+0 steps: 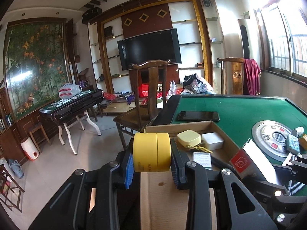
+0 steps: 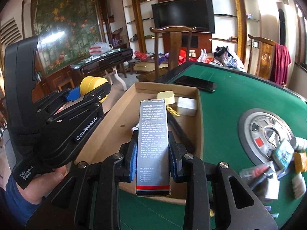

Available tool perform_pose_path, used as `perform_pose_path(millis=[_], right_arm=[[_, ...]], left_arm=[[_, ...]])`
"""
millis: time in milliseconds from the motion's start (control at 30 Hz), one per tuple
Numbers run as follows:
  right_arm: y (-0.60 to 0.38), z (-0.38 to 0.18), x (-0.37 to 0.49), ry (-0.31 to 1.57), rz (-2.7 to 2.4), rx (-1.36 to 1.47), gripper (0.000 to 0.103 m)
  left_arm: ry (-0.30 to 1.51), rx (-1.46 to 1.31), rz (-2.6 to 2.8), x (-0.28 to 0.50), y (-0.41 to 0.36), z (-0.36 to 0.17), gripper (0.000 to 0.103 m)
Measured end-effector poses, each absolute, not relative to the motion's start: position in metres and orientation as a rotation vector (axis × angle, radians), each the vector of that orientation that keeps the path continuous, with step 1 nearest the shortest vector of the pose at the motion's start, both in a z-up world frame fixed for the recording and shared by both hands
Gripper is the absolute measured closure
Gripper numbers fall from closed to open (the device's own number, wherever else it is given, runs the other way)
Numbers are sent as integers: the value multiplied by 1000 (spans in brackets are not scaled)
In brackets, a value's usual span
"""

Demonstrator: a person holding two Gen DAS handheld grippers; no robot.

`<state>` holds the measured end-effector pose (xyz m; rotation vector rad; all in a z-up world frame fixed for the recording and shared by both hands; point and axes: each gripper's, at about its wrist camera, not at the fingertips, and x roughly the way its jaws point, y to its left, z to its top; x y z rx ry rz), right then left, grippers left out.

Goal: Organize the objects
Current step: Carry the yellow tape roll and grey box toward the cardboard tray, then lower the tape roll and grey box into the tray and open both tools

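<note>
My right tongs clamp a tall, flat-sided grey carton printed with fine text and a red band at its base, squeezed between ribbed blue pads above the open cardboard box. My left tongs pinch a smooth, squat yellow jar lying on its side, over the box's near edge. Only the right wrist view shows the left tool whole, black plastic in my hand, and a blurred heap of small items on the green felt surface. Inside the box lie a rounded cream case and a white square tin; beyond it, a glossy black phone lies flat on the felt.
</note>
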<state>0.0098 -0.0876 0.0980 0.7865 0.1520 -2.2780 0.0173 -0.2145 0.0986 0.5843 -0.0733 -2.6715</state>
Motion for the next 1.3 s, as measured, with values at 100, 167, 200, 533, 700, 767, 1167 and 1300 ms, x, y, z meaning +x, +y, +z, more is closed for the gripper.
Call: perform_pose_path(millis=[100, 167, 200, 533, 700, 767, 1167, 1300], right_arm=[[-101, 96, 8, 173, -2262, 798, 76], [-108, 96, 5, 185, -2255, 802, 76], [-109, 96, 4, 188, -2254, 804, 76], [-123, 88, -6, 199, -2219, 876, 76], [-132, 78, -8, 169, -2160, 952, 76], [-136, 73, -10, 158, -2138, 984, 76], [-179, 60, -35, 125, -2071, 1138, 77], [-192, 57, -48, 120, -2089, 1153, 77]], left_arm=[[-61, 610, -2669, 15, -221, 97, 71], [-51, 632, -2671, 12, -225, 97, 71], [-40, 647, -2674, 10, -228, 97, 71], [78, 887, -2727, -27, -254, 92, 71], [179, 1081, -2766, -55, -270, 87, 71], [214, 1145, -2766, -67, -274, 84, 71], [270, 1438, -2726, -127, -282, 60, 71], [221, 1526, -2722, -145, -284, 54, 71]])
